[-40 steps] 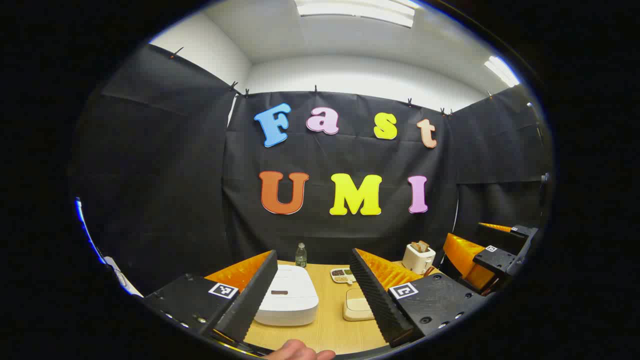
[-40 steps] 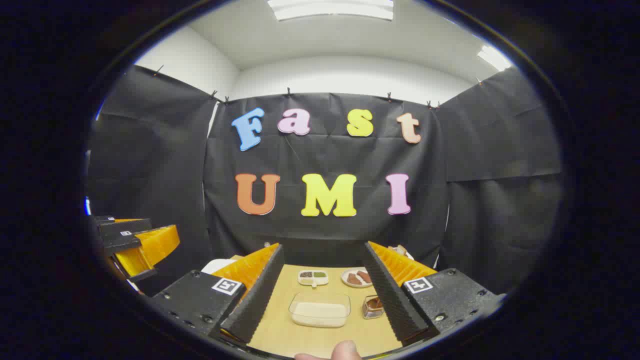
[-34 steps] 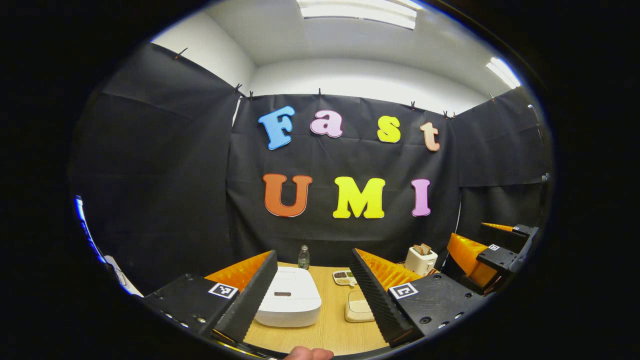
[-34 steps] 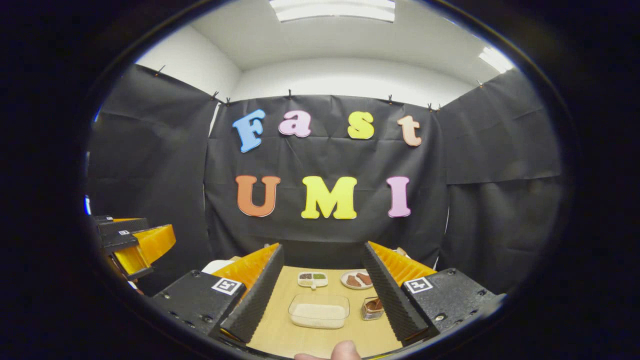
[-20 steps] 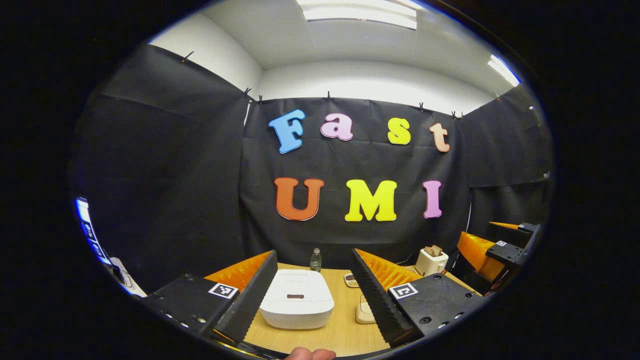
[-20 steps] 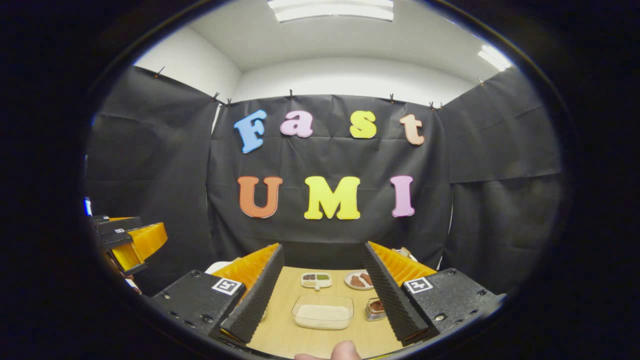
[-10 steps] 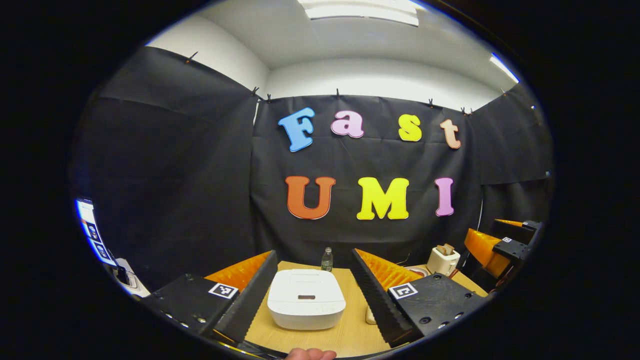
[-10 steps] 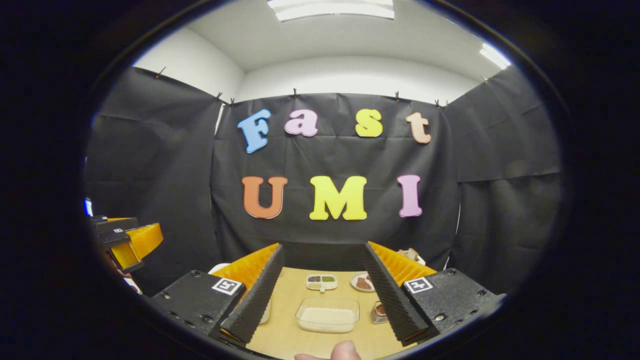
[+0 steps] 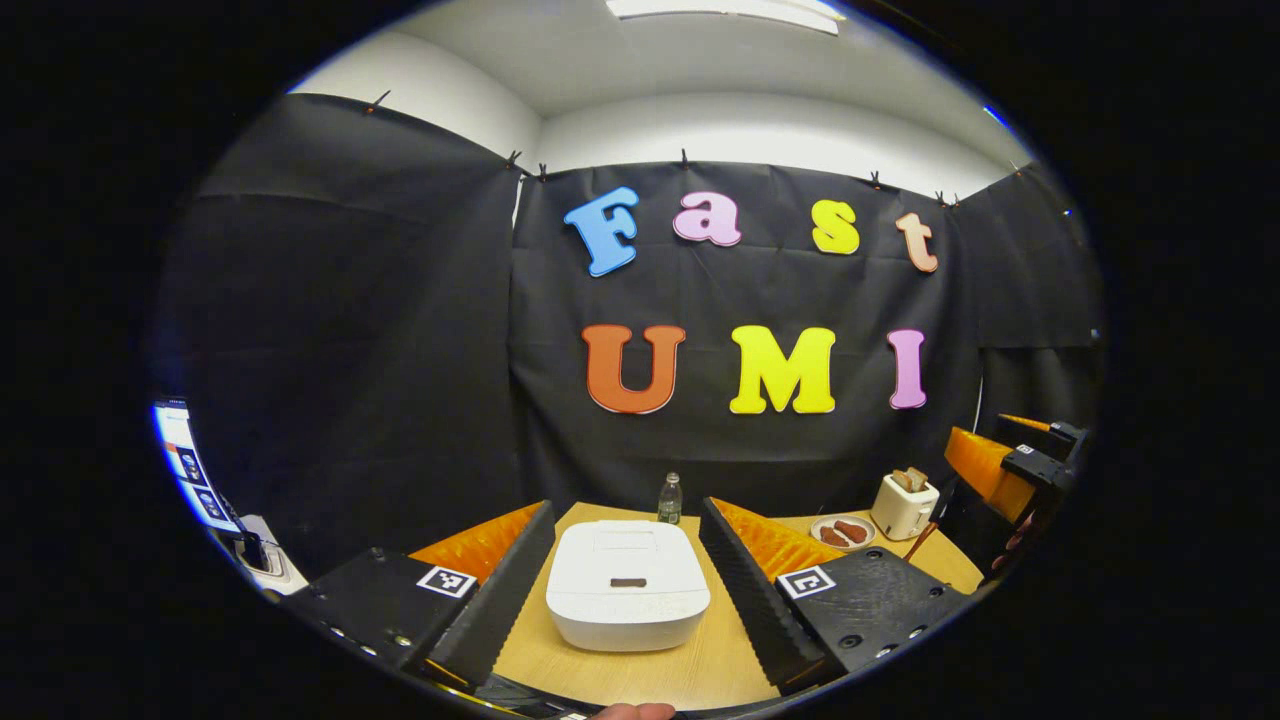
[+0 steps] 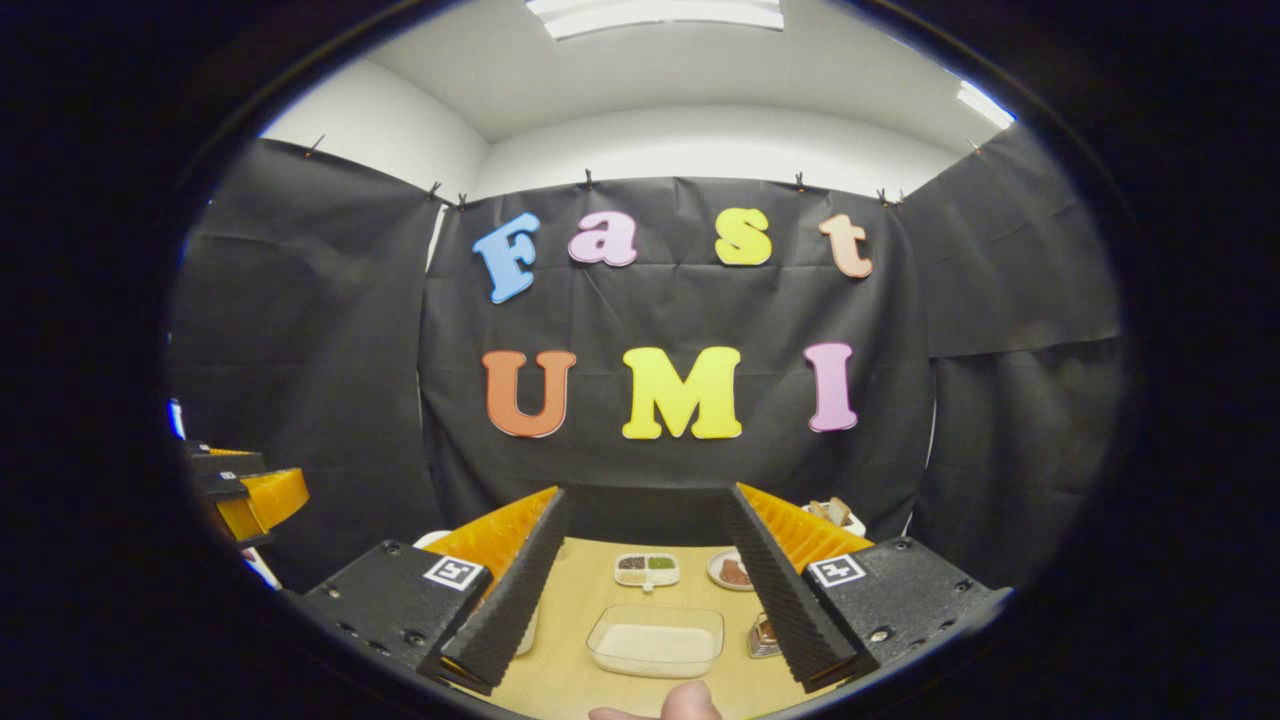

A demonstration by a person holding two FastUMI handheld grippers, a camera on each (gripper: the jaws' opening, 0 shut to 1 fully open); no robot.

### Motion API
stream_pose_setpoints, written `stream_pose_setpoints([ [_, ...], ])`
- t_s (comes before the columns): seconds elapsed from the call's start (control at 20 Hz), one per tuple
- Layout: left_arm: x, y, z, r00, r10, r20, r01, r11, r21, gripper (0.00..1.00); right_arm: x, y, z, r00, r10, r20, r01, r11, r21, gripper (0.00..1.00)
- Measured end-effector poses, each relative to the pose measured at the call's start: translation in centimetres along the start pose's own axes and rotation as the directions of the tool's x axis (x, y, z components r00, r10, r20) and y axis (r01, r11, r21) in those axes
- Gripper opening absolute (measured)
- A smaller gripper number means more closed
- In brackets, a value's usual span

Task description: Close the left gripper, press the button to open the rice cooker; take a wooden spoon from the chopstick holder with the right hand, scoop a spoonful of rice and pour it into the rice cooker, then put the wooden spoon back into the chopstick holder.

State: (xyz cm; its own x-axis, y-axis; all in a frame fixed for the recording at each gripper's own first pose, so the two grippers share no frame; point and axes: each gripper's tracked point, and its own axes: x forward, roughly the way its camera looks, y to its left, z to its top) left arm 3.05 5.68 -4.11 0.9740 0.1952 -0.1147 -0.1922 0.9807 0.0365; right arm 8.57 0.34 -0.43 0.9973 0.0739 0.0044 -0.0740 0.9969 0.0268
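Fingers of the left gripper [image 9: 625,560] stand wide apart with nothing between them, framing the white rice cooker [image 9: 628,585], which sits shut on the counter [image 9: 720,660] straight ahead. Its dark button [image 9: 627,582] shows on the lid's near part. The task wants these fingers closed before the press, and they are not yet; if they go down spread like this, I judge they would straddle the lid and miss the button, or shove the cooker backward toward the small bottle [image 9: 670,498] standing just behind it.

Over on the other side, the right gripper [image 10: 645,580] is likewise spread wide and empty, above the clear tub of rice [image 10: 656,640]. A small glass holder [image 10: 764,634] sits half hidden behind its right finger; I cannot tell whether the wooden spoon is in it. A reach made blind there could tip the holder.

Pressing off-centre is the other risk: the lid may not release, and the light cooker could slide on the smooth wood.
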Motion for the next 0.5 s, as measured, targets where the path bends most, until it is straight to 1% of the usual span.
stream_pose_setpoints([
  [0.15, 1.9, -0.6, -3.2, 0.994, 0.003, -0.106, -0.003, 1.000, 0.001, 0.94, 2.1, -1.5, -1.5, 1.000, 0.008, -0.029, -0.008, 1.000, 0.008, 1.00],
  [0.2, 2.3, -0.8, -4.2, 0.991, 0.006, -0.135, -0.006, 1.000, -0.001, 0.93, 2.9, -2.1, -2.0, 0.999, 0.010, -0.037, -0.009, 1.000, 0.011, 0.99],
  [0.25, 2.9, -0.9, -4.9, 0.987, 0.010, -0.163, -0.010, 1.000, 0.000, 0.82, 3.8, -2.7, -2.6, 0.999, 0.013, -0.047, -0.012, 1.000, 0.016, 0.99],
  [0.3, 3.7, -1.1, -5.6, 0.981, 0.014, -0.192, -0.014, 1.000, 0.000, 0.66, 4.8, -3.2, -3.4, 0.998, 0.017, -0.064, -0.016, 1.000, 0.020, 1.00],
  [0.35, 4.6, -1.3, -6.1, 0.974, 0.010, -0.224, -0.010, 1.000, -0.001, 0.63, 5.7, -3.7, -4.2, 0.996, 0.025, -0.081, -0.023, 0.999, 0.024, 1.00],
  [0.4, 5.5, -1.7, -7.1, 0.966, 0.002, -0.260, -0.004, 1.000, -0.010, 0.55, 6.6, -4.2, -4.8, 0.995, 0.035, -0.093, -0.032, 0.999, 0.031, 1.00],
  [0.45, 6.3, -2.2, -8.2, 0.951, -0.018, -0.309, 0.014, 1.000, -0.016, 0.41, 7.4, -4.8, -5.3, 0.994, 0.043, -0.101, -0.040, 0.999, 0.034, 1.00],
  [0.5, 7.4, -2.1, -9.1, 0.936, -0.015, -0.350, 0.010, 1.000, -0.015, 0.39, 8.2, -5.6, -5.8, 0.993, 0.047, -0.108, -0.043, 0.998, 0.035, 1.00],
])
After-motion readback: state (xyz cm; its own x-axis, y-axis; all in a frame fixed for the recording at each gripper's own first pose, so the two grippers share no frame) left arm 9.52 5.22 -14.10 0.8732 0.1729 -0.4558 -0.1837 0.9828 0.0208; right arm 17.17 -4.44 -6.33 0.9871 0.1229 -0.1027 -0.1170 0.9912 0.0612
